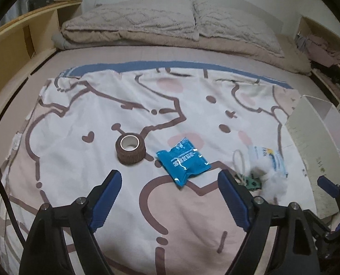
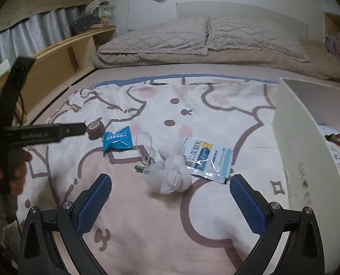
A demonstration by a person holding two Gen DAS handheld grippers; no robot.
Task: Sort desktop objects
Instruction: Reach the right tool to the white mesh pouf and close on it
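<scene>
While both hand-held grippers gape empty, a cartoon blanket covers the bed.

2 pillows lie beside wooden shelves.

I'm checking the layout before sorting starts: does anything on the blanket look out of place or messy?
Mostly tidy. One tangle: the white mesh puff lies over the edge of the white-and-blue sachet, with a looped tie beside it. The brown tape roll and blue packet lie apart.
</scene>
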